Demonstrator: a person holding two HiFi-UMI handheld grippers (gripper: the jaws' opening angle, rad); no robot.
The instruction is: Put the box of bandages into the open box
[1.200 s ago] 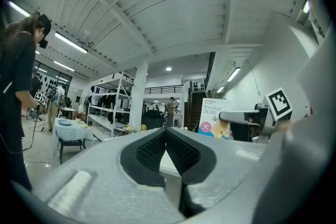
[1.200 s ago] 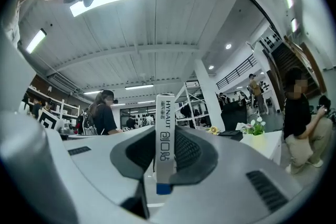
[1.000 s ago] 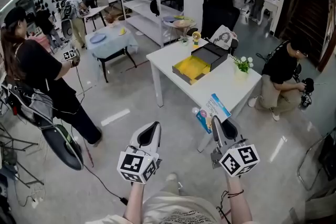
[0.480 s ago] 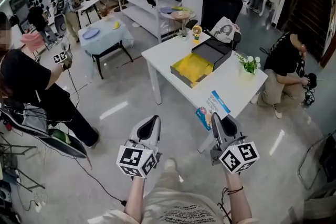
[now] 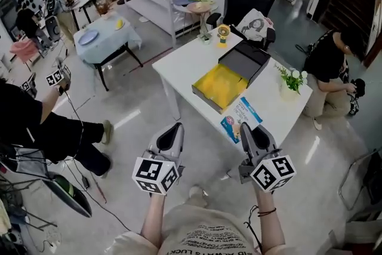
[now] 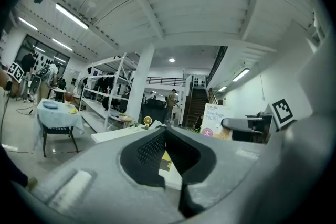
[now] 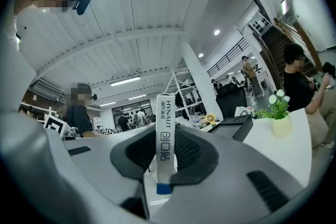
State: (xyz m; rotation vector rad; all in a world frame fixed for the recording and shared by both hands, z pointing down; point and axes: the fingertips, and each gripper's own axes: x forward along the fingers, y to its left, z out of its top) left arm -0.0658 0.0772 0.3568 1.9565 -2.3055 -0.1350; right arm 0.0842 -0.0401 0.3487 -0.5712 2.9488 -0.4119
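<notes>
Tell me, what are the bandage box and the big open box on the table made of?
The bandage box looks like thin printed cardboard with a smooth finish: flat faces, sharp folded edges, lettering down its narrow side. The open box is probably stiff cardboard too: dark matte walls, straight corners, a plain yellow inside that might be paper or foam.

The white table point(image 5: 185, 61) carries the yellow-lined open box point(image 5: 219, 86), a potted plant point(image 5: 290, 82) and a small yellow fan point(image 5: 223, 33).

bandage box point(image 5: 237, 114) partly behind hand-held gripper point(image 5: 246, 128)
</notes>
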